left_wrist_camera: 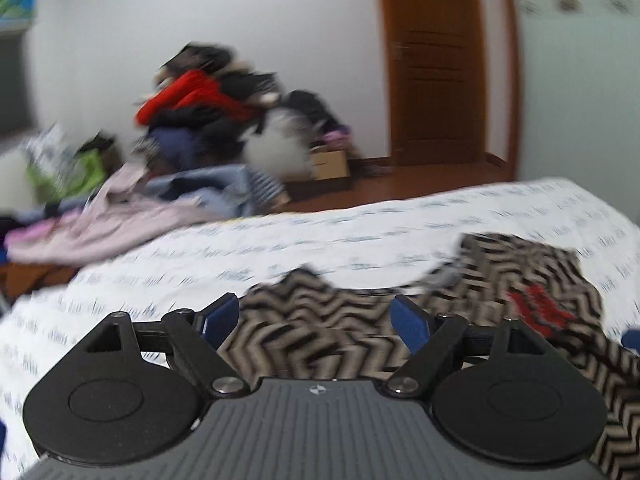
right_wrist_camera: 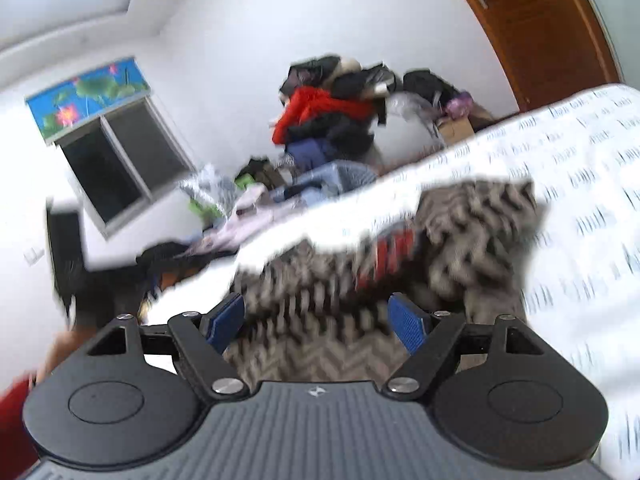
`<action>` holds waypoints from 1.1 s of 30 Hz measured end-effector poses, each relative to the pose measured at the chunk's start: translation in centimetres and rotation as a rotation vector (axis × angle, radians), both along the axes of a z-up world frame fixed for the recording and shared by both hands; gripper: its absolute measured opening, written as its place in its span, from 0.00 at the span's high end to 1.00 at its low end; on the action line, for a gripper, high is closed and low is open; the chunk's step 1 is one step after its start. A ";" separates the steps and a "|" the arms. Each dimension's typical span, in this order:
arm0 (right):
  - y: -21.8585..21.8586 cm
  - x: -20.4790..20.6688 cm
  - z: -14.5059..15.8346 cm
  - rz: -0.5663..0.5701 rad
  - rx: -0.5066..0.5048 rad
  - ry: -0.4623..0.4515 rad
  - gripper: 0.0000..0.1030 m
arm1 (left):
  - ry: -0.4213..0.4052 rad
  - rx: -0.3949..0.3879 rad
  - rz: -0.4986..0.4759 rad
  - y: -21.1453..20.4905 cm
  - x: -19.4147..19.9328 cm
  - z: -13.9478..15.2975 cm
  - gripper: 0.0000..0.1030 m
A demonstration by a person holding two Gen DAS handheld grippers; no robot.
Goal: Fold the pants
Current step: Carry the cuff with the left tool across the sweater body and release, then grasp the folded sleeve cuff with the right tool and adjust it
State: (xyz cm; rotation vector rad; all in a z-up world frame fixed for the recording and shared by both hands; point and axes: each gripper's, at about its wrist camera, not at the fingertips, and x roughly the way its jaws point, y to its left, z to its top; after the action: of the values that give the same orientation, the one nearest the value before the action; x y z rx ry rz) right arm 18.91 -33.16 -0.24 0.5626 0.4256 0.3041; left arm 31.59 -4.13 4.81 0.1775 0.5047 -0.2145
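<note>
The pants [left_wrist_camera: 500, 280] have a black and beige zigzag print with a red patch. They lie rumpled on the white printed bedsheet [left_wrist_camera: 320, 240]. My left gripper [left_wrist_camera: 316, 316] is open just above their near edge, with nothing between the blue pads [left_wrist_camera: 408, 320]. In the right wrist view the pants [right_wrist_camera: 460, 232] lie bunched in front of my right gripper [right_wrist_camera: 316, 320], which is open and empty over the fabric. Both views are blurred by motion.
A pile of clothes [left_wrist_camera: 208, 104] with a red garment stands against the far wall. Pink and blue garments [left_wrist_camera: 100, 224] lie past the bed's far edge. A wooden door [left_wrist_camera: 436, 60] is at the right. A window [right_wrist_camera: 120, 160] is at the left.
</note>
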 end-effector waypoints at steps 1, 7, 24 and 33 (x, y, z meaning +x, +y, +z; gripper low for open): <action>-0.5 1.6 0.1 -0.033 0.016 0.021 0.23 | 0.017 -0.020 0.025 0.7 0.5 -0.1 0.18; -3.1 9.6 -2.4 -0.078 0.199 0.184 0.37 | 0.076 0.010 0.100 2.2 2.3 -1.1 0.18; -1.2 7.7 -0.6 0.049 -0.381 0.044 0.94 | 0.142 0.124 0.111 1.4 3.1 -4.3 0.10; -2.1 7.5 -2.1 0.079 -0.277 0.182 0.94 | 0.176 0.164 0.086 1.2 2.5 -5.2 0.12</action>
State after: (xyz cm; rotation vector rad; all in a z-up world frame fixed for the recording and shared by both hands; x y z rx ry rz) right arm 26.40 -35.25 -2.32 0.3030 0.6560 0.2646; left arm 34.06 -2.97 -0.38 0.2979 0.7042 -0.1050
